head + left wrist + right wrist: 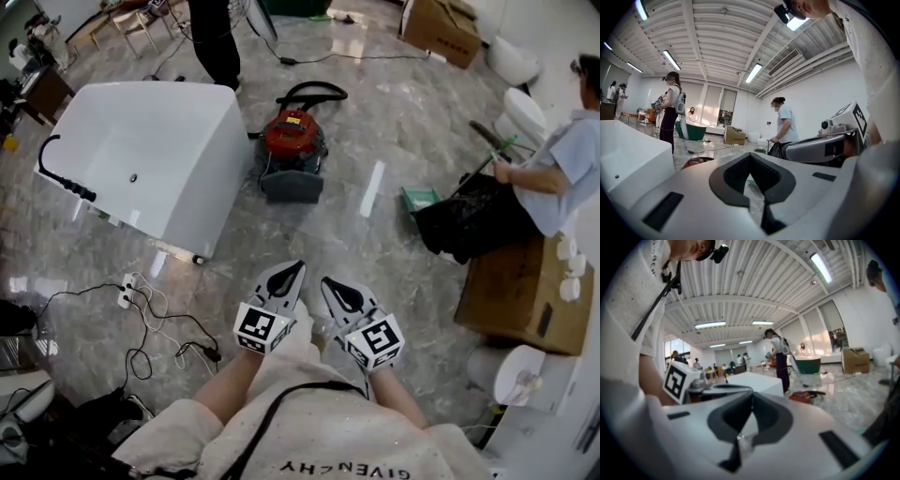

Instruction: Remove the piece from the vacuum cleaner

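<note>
A red and grey vacuum cleaner [292, 150] with a black handle stands on the marble floor, well ahead of both grippers. It shows small in the left gripper view [696, 162] and in the right gripper view [803, 397]. My left gripper [292, 272] and right gripper [334, 287] are held close to my body, side by side, both shut with nothing between the jaws. In the left gripper view the left gripper [751, 157] has its tips together. The right gripper [751, 397] also has its tips closed.
A white bathtub [141, 159] stands left of the vacuum. Cables and a power strip [127, 291] lie on the floor at left. A seated person [553, 169] with a black bag [469, 220], a green dustpan [419, 199] and a cardboard box [520, 295] are at right.
</note>
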A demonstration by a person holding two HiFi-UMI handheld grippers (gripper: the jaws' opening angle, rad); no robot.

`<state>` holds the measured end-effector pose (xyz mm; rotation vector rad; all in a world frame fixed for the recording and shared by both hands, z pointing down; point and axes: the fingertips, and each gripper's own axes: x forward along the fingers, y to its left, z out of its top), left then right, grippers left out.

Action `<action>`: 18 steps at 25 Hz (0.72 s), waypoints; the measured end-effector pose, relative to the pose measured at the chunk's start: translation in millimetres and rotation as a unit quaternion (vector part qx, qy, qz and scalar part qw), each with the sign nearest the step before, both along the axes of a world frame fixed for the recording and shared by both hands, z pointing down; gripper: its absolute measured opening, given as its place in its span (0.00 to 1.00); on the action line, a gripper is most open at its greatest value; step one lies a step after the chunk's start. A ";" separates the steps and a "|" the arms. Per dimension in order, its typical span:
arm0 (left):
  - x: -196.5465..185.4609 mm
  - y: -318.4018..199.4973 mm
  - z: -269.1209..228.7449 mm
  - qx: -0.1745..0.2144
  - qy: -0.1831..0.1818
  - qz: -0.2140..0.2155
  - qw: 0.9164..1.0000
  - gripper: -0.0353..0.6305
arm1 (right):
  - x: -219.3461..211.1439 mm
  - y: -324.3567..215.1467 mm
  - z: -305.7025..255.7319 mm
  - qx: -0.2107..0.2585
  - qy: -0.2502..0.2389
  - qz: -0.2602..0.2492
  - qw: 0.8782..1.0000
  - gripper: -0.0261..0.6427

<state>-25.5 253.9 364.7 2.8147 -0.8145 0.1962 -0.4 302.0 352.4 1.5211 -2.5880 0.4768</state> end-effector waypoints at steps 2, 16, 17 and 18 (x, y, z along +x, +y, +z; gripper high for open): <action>1.6 -14.1 2.1 0.001 -0.001 0.000 1.000 0.08 | 0.5 -12.8 2.8 -0.004 0.001 -0.002 1.000 0.06; -3.6 -113.0 25.1 -0.015 -0.001 -0.022 1.000 0.08 | -0.9 -110.1 24.8 -0.029 0.008 -0.016 0.999 0.06; -4.6 -119.9 28.2 -0.017 -0.002 -0.024 1.000 0.08 | -1.9 -117.0 27.2 -0.031 0.009 -0.020 0.999 0.06; -5.7 -126.8 30.6 -0.018 -0.002 -0.026 1.000 0.08 | -3.1 -123.6 29.1 -0.033 0.010 -0.023 0.999 0.06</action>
